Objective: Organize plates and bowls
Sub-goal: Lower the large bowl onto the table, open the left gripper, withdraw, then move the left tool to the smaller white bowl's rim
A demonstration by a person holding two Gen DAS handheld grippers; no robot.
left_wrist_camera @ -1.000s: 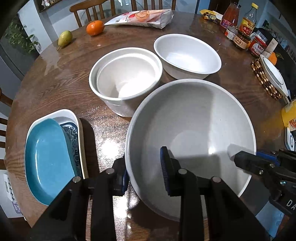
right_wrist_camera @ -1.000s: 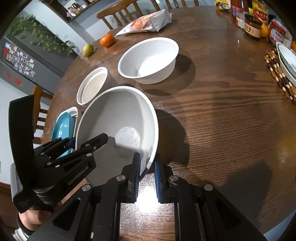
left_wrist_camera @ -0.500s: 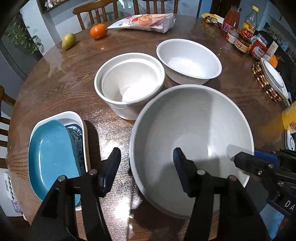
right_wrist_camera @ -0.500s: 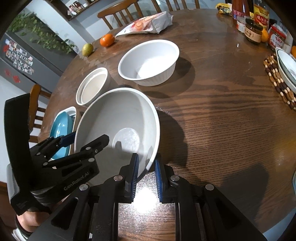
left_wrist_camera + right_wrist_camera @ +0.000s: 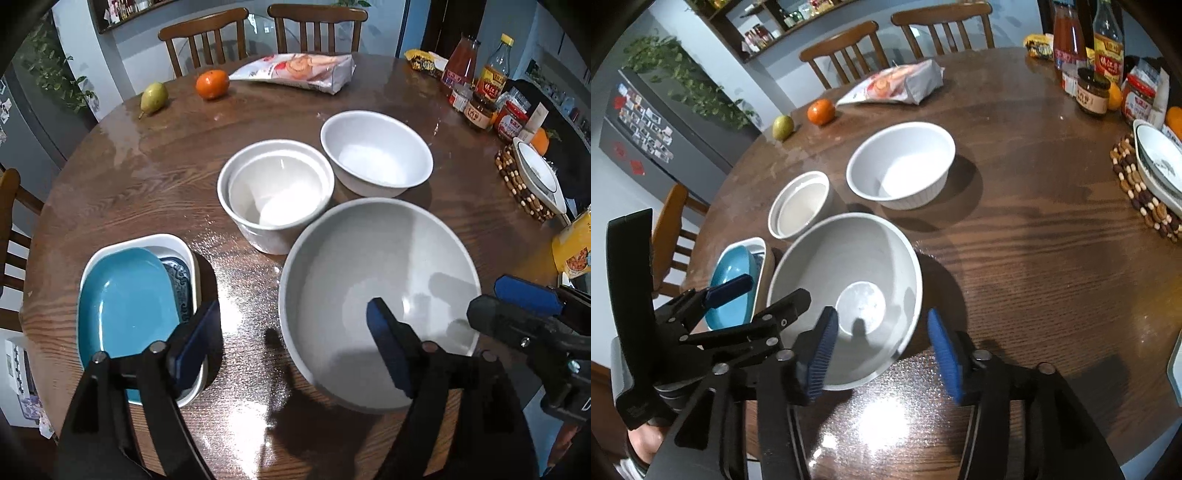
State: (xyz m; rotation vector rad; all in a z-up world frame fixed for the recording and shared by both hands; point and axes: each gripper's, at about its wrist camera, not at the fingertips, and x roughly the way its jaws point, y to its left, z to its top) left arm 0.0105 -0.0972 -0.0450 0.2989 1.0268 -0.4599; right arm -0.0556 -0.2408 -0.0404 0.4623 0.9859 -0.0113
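Both claws have just been opening off the big white bowl (image 5: 376, 295). The left claw (image 5: 291, 354) and right claw (image 5: 882, 354) stand released, so it looks placed on the tabletop (image 5: 1034, 258)

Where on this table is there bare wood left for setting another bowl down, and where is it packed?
Widest free patch: right of the large bowl, running to the beaded trivet. Another lies behind the nested bowls, toward the pear and orange. Crowded: the bowls, the ribbed bowl and the stacked dishes sit close; jars fill the far right edge.
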